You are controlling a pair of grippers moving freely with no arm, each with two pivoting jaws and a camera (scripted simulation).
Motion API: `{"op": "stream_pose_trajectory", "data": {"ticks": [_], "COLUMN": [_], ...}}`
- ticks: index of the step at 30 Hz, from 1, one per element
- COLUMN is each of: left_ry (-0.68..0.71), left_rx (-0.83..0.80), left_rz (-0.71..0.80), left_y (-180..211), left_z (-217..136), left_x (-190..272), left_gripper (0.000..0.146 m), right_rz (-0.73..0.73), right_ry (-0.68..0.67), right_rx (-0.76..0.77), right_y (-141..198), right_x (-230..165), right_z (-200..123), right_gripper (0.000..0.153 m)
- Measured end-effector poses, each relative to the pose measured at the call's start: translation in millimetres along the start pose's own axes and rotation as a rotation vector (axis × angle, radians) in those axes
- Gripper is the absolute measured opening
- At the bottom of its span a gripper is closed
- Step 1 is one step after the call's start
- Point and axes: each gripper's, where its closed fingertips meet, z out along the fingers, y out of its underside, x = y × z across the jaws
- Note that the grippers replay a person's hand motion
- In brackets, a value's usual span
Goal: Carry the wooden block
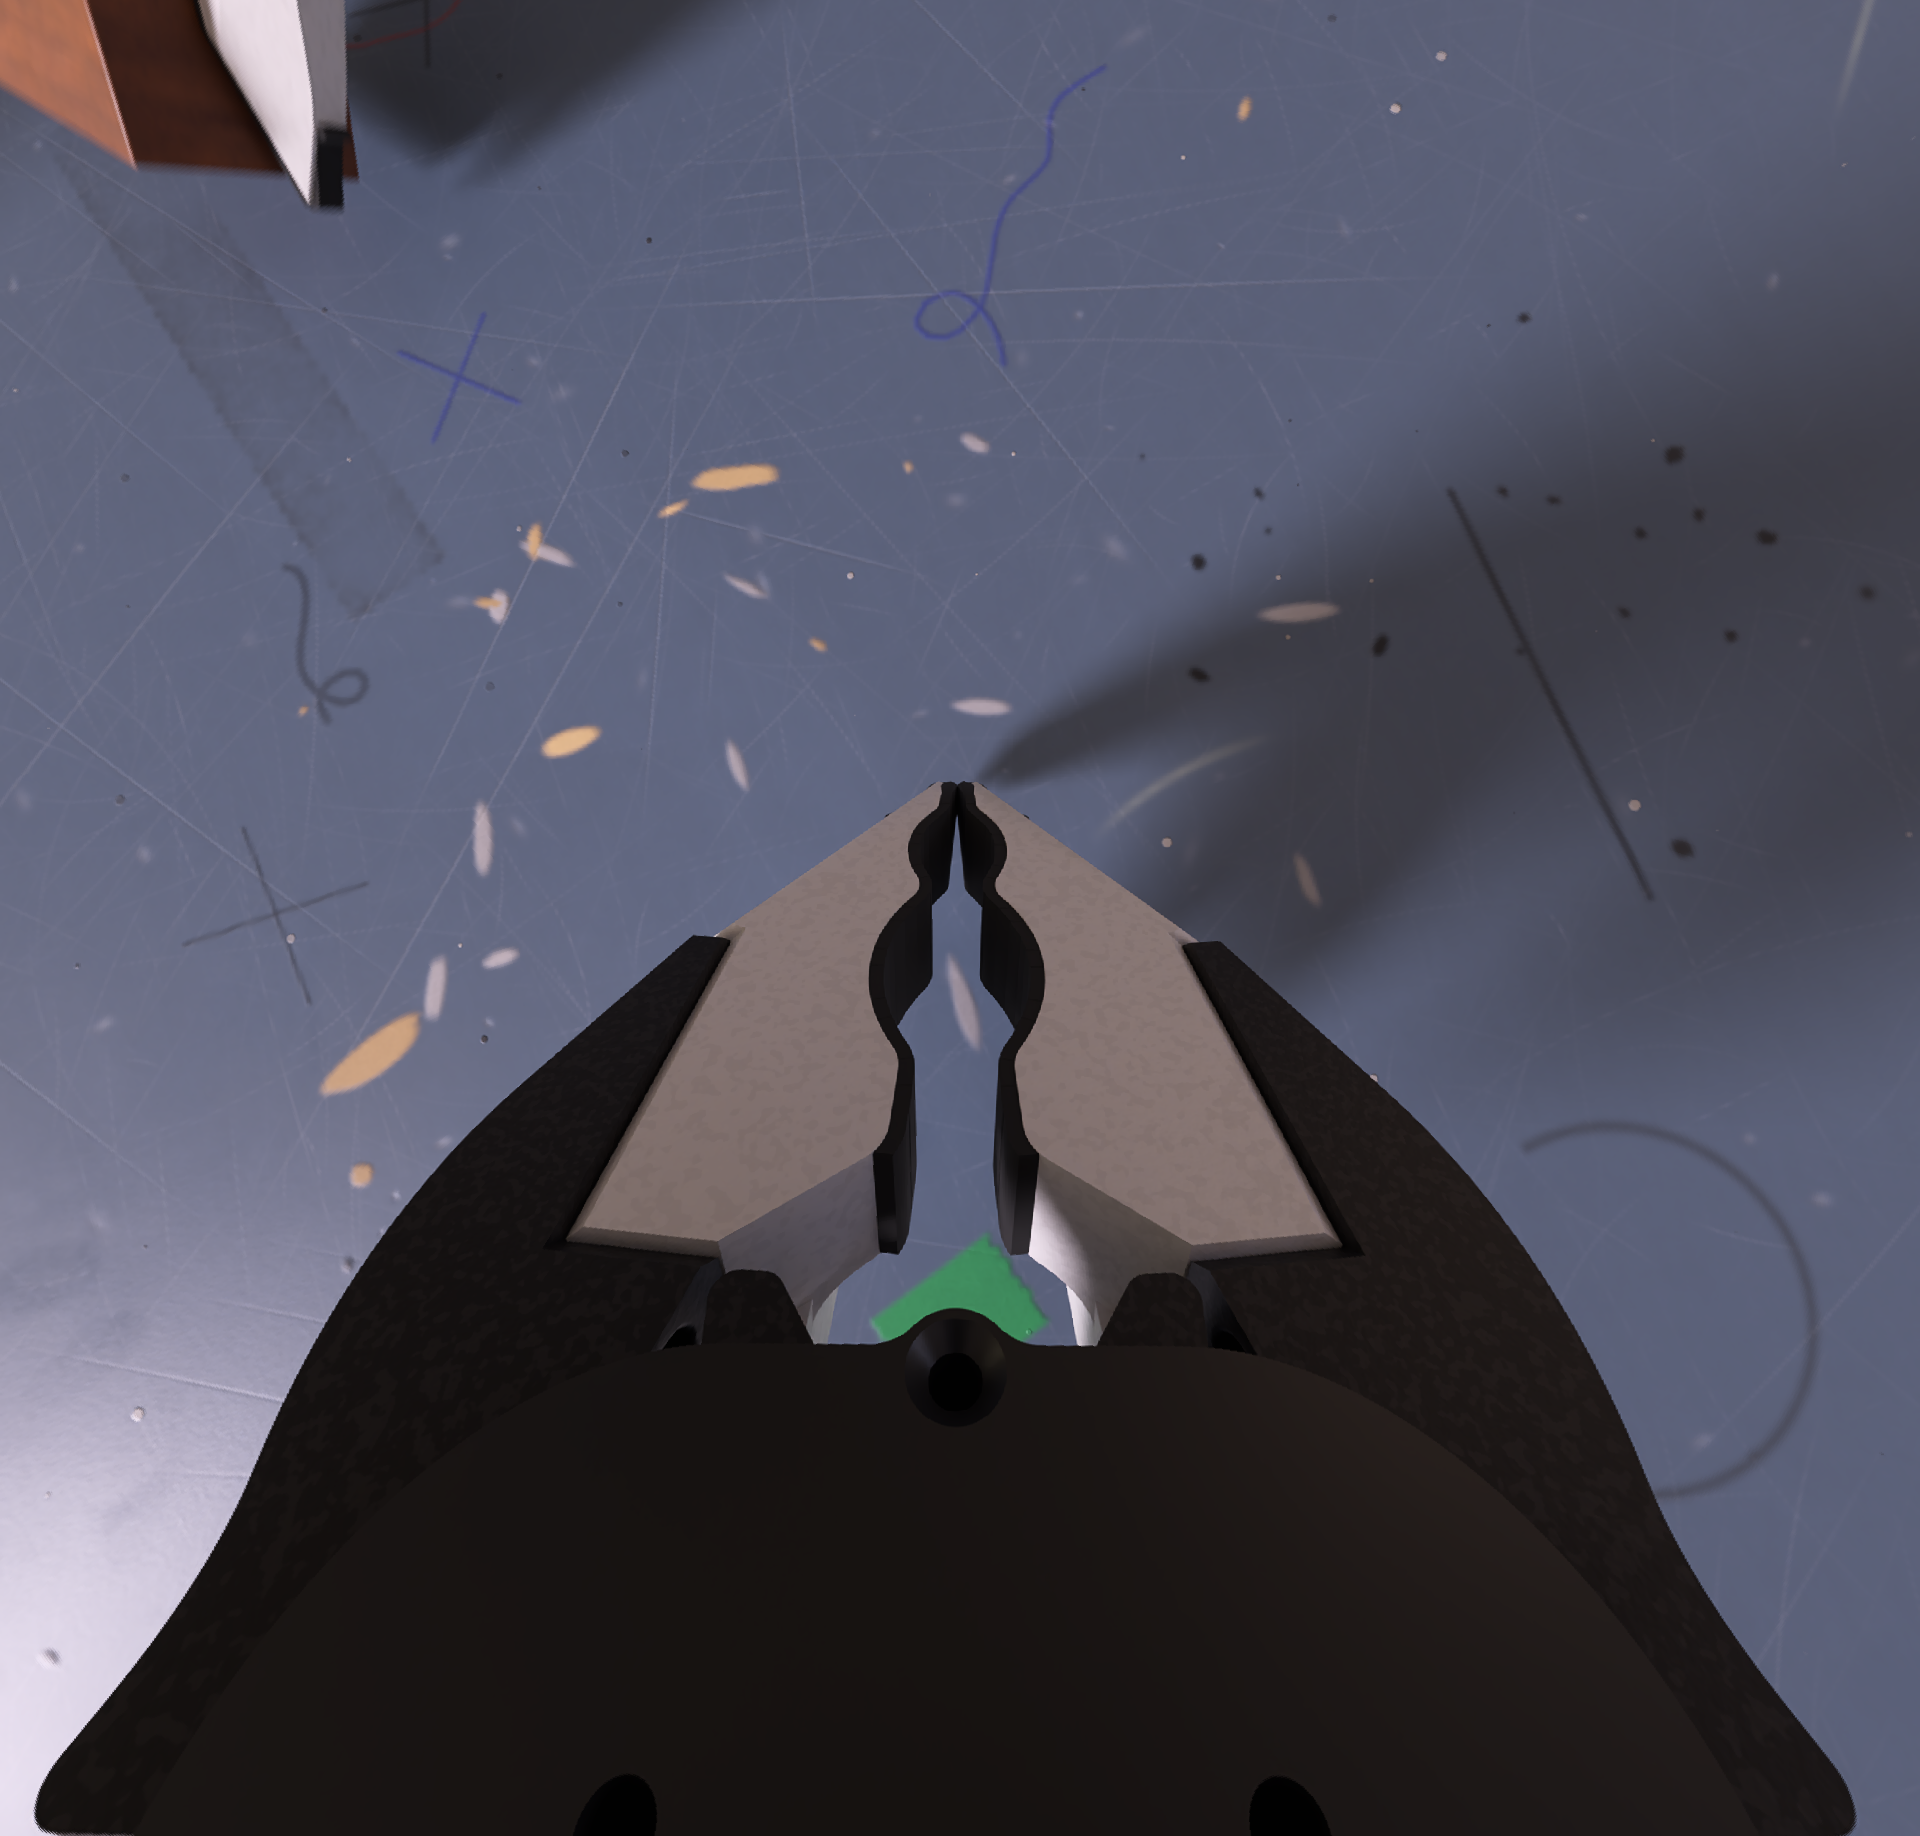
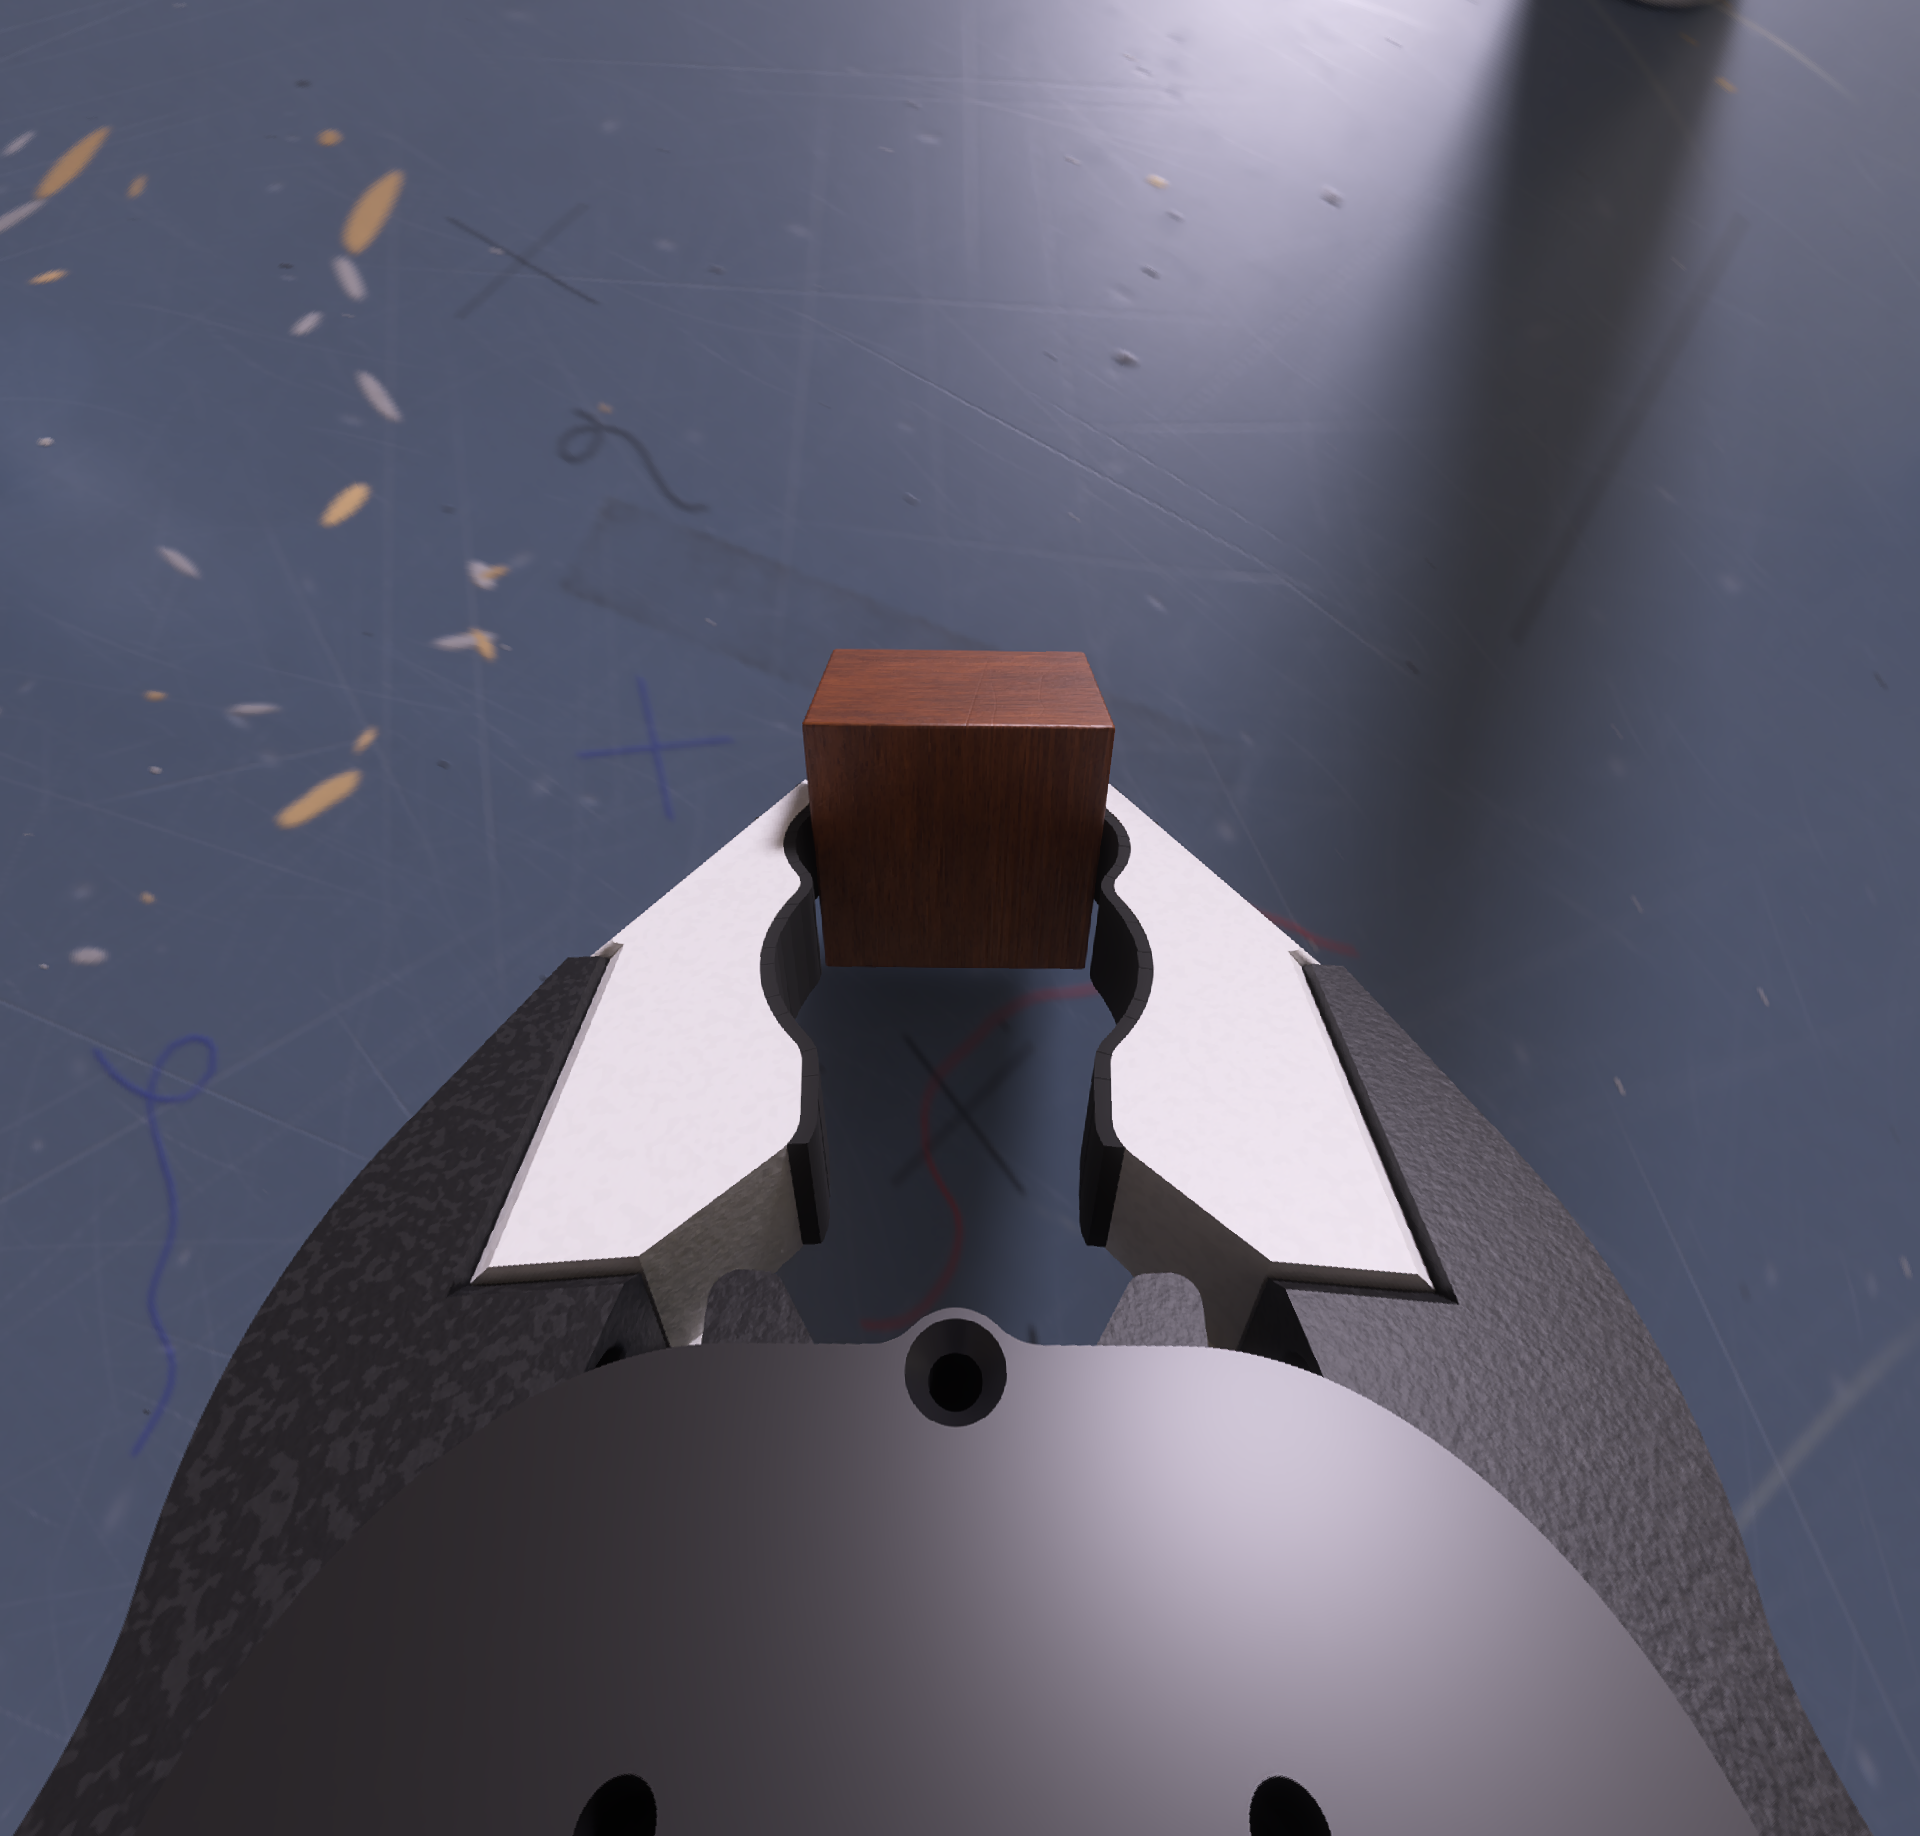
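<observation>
1. Right tool (image 2: 956, 830) grips the wooden block (image 2: 956, 810) between its fingertips, clear above the scratched blue desk (image 2: 1351, 539).
2. Left tool (image 1: 957, 799) is pinched closed on nothing, tips meeting.
3. Seen from the left tool, the block (image 1: 114, 51) lies far ahead and leftward.
4. Carrying falls to the right tool; the grip is only at the tips, so slipping looks possible.

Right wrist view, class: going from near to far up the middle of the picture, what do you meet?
Right gripper → dark cross mark on the tabletop between its fingers → wooden block clamped at the fingertips → bare blue-grey tabletop beyond.
</observation>
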Motion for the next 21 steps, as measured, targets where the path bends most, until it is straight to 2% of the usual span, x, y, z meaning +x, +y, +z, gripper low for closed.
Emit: {"op": "stream_pose_trajectory", "data": {"ticks": [1,3,6,8,9,13,14,17,18,19,21], "left_ry": [-0.005,-0.014,-0.01,-0.022,-0.027,-0.011,-0.008,-0.03,-0.033,-0.029,-0.022], "left_rx": [-0.004,-0.014,-0.01,-0.013,-0.016,-0.022,-0.02,-0.028,-0.028,-0.024,-0.016], "left_rz": [0.005,0.008,-0.003,0.001,0.002,-0.005,-0.006,0.001,-0.001,-0.006,-0.018], "left_y": [0,0,-1,-1,-1,-1,-2,-1,0,1,2], "left_z": [0,1,1,1,2,2,3,2,2,1,0], "left_x": [0,1,2,2,1,2,2,1,1,1,1], "left_gripper": [0.0,0.0,0.0,0.0,0.0,0.0,0.0,0.0,0.0,0.0,0.0], "right_rz": [-0.028,-0.074,0.1,0.172,0.15,-0.061,-0.057,0.127,0.154,0.134,0.04], "right_ry": [-0.016,0.039,0.156,0.167,0.166,0.046,0.047,0.15,0.156,0.151,0.072], "right_rx": [-0.006,-0.03,-0.06,-0.055,-0.057,-0.06,-0.06,-0.065,-0.072,-0.084,-0.101], "right_y": [-5,-12,-1,6,5,-19,-21,-5,1,4,0], "right_x": [-7,1,65,84,78,1,4,71,81,76,34], "right_z": [4,11,6,1,2,19,22,12,7,5,7], "right_gripper": [0.05,0.05,0.05,0.05,0.05,0.05,0.05,0.05,0.05,0.05,0.05]}}
